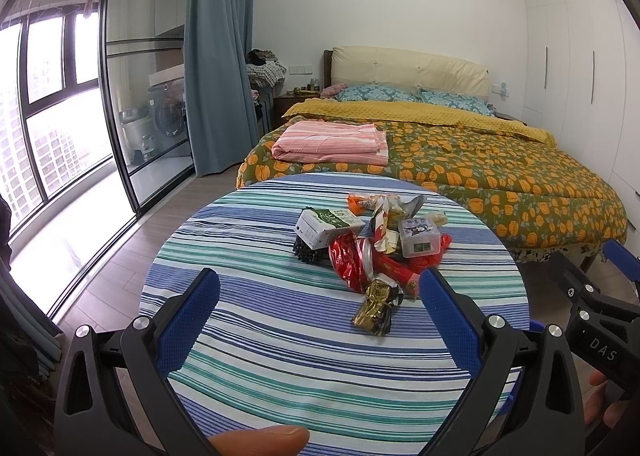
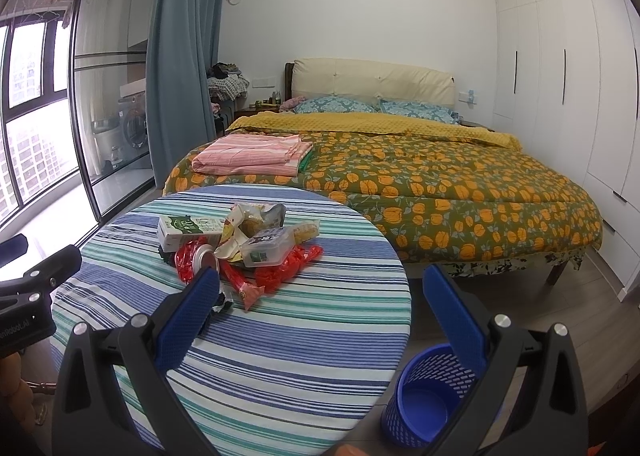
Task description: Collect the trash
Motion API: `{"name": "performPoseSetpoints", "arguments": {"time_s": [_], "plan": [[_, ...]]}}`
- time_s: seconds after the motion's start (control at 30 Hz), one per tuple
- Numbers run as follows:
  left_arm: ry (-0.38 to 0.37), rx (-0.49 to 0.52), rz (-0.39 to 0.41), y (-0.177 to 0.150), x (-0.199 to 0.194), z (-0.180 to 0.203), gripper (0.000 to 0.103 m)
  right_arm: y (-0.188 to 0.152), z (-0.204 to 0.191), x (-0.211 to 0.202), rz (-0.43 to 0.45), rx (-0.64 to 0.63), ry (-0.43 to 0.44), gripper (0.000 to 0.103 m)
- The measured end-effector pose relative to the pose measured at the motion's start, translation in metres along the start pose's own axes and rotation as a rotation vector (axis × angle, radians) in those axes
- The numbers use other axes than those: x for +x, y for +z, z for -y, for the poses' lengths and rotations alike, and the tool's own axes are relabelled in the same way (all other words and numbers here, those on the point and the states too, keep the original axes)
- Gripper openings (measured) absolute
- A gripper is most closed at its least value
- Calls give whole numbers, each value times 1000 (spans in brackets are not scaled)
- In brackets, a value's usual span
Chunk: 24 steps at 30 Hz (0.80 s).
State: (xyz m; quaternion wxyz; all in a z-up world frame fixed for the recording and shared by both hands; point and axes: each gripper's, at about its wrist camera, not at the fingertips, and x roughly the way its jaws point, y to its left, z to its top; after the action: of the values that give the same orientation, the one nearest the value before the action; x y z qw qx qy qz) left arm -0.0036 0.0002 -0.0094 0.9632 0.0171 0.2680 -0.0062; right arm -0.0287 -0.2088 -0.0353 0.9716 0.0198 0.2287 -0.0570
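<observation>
bedroom scene: round striped table (image 1: pixel 280 336) stands near the bed (image 2: pixel 440 184), with a trash pile (image 1: pixel 372 248) at its far middle. left gripper (image 1: pixel 320 296) and right gripper (image 2: pixel 320 292) both hover wide open, empty. blue bin (image 2: pixel 428 396) sits on the floor, right of the table.

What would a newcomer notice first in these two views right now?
The heap of trash at the middle of the round striped table, with both claws open and empty in front of it. Next, the blue mesh bin on the floor right of the table, and the pumpkin-print bed behind.
</observation>
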Motion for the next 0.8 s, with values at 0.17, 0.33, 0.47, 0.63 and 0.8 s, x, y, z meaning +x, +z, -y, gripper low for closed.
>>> {"name": "performPoseSetpoints", "arguments": {"time_s": [0.17,0.33,0.47,0.63,0.8], "plan": [[0,-1,1,-3,0,0,99,1,1,-2,1,-1,-1,99],[2,3,1,-3,1,0,99,1,1,-2,0,0,0,99],[3,0,1,-3,0,0,99,1,1,-2,1,-1,0,98],[2,2,1,-3,1,-1,99,1,2,-1,0,0,0,99],[0,-4,-2,-1,1,-1,99,1,2,-1,0,0,0,99]]}}
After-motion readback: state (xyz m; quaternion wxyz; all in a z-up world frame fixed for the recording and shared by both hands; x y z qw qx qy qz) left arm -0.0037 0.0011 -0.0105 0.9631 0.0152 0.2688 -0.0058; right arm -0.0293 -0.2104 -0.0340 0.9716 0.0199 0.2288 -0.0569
